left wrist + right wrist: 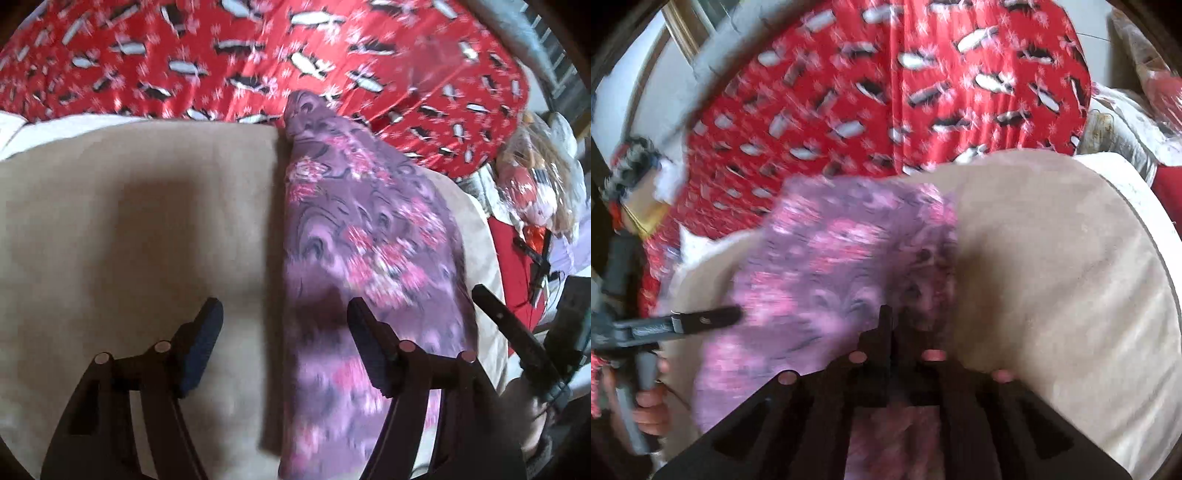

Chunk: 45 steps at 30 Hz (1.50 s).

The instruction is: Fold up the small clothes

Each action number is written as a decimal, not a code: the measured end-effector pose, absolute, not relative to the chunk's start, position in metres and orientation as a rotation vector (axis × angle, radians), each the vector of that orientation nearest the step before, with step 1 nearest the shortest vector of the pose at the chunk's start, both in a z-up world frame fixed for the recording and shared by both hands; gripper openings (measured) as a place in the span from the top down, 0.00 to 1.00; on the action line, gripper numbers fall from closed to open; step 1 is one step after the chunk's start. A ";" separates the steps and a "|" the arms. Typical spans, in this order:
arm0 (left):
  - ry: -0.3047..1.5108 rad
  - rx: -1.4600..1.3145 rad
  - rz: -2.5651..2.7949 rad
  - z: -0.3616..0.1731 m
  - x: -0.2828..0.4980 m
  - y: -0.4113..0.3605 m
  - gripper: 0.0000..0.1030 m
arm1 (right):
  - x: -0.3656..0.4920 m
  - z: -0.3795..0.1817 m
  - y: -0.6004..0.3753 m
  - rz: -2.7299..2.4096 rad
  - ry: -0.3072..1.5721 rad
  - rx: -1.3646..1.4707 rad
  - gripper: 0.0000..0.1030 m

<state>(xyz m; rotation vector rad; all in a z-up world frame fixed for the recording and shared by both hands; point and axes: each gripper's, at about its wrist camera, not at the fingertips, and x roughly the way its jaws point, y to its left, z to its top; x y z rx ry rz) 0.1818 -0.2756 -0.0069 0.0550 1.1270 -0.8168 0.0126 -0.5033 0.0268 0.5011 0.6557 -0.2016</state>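
A red penguin-print sheet (258, 55) lay behind a beige cushion (147, 221), on which the purple floral garment (351, 240) lay in a long strip. The left gripper (284, 339) hovered with jaws spread over its edge, while the right gripper (892, 317) had its jaws pressed together, pinching the garment.

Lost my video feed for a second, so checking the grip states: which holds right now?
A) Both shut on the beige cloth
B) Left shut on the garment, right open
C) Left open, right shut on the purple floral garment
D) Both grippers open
C: the left gripper has its fingers spread wide above the beige cloth, while the right gripper is pinched shut on the purple floral garment.
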 end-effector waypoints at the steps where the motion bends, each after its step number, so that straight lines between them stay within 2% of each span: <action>1: 1.130 0.046 -0.826 -0.007 0.176 -0.274 0.32 | 0.009 0.032 -0.492 -0.140 0.646 0.498 0.92; 5: 1.145 0.138 -0.776 -0.028 0.146 -0.276 0.30 | 0.009 0.017 -0.454 -0.130 0.751 0.350 0.93; 6: 1.150 0.168 -0.774 -0.037 0.143 -0.277 0.27 | 0.011 0.002 -0.457 -0.199 0.823 0.312 0.98; 8: 1.164 0.165 -0.790 -0.039 0.143 -0.270 0.27 | -0.002 -0.010 -0.473 -0.177 0.822 0.450 1.00; 10: 1.174 0.133 -0.798 -0.025 0.145 -0.257 0.27 | -0.021 0.003 -0.479 -0.204 0.761 0.542 1.00; 11: 1.155 0.120 -0.813 -0.019 0.145 -0.251 0.27 | -0.031 0.008 -0.479 -0.179 0.726 0.557 0.92; 13: 1.139 0.133 -0.801 -0.020 0.142 -0.248 0.27 | -0.041 0.004 -0.477 -0.192 0.729 0.557 0.93; 15: 1.182 0.193 -0.771 -0.038 0.142 -0.258 0.27 | -0.041 -0.018 -0.483 -0.229 0.824 0.554 0.93; 16: 1.175 0.215 -0.771 -0.042 0.141 -0.261 0.26 | -0.045 -0.020 -0.487 -0.223 0.810 0.586 0.97; 18: 1.147 0.222 -0.804 -0.031 0.140 -0.261 0.27 | -0.049 -0.009 -0.494 -0.223 0.787 0.646 0.97; 19: 1.143 0.200 -0.832 -0.025 0.142 -0.259 0.27 | -0.052 0.003 -0.500 -0.226 0.743 0.672 0.88; 21: 1.118 0.141 -0.865 -0.013 0.150 -0.255 0.27 | -0.053 0.017 -0.512 -0.250 0.650 0.708 0.82; 22: 1.106 0.113 -0.872 -0.007 0.158 -0.255 0.27 | -0.049 0.022 -0.521 -0.265 0.615 0.733 0.63; 23: 1.107 0.096 -0.876 -0.005 0.165 -0.257 0.27 | -0.046 0.025 -0.531 -0.280 0.589 0.764 0.37; 24: 1.127 0.070 -0.877 -0.006 0.176 -0.262 0.27 | -0.044 0.023 -0.536 -0.288 0.572 0.791 0.30; 29: 1.284 -0.071 -0.924 -0.026 0.211 -0.281 0.27 | 0.000 -0.013 -0.550 -0.261 0.659 0.856 0.29; 32: 1.307 -0.160 -0.965 -0.031 0.220 -0.289 0.17 | 0.015 -0.022 -0.546 -0.171 0.638 0.839 0.27; 36: 1.290 -0.156 -0.966 -0.028 0.216 -0.301 0.13 | 0.034 -0.026 -0.550 -0.046 0.654 0.855 0.27; 37: 1.279 -0.146 -0.965 -0.026 0.214 -0.304 0.15 | 0.040 -0.026 -0.550 -0.059 0.665 0.835 0.31; 38: 1.270 -0.142 -0.967 -0.023 0.212 -0.306 0.26 | 0.038 -0.024 -0.549 -0.082 0.674 0.821 0.44; 39: 1.272 -0.131 -0.966 -0.021 0.211 -0.310 0.57 | 0.037 -0.023 -0.547 -0.100 0.681 0.807 0.53; 41: 1.235 -0.070 -0.915 -0.015 0.206 -0.317 0.66 | 0.032 -0.014 -0.537 -0.106 0.661 0.742 0.76; 43: 1.204 -0.048 -0.901 -0.009 0.201 -0.315 0.77 | 0.033 -0.004 -0.527 -0.139 0.669 0.664 0.79; 45: 1.184 -0.052 -0.885 -0.001 0.197 -0.306 0.83 | 0.031 0.010 -0.515 -0.171 0.659 0.613 0.79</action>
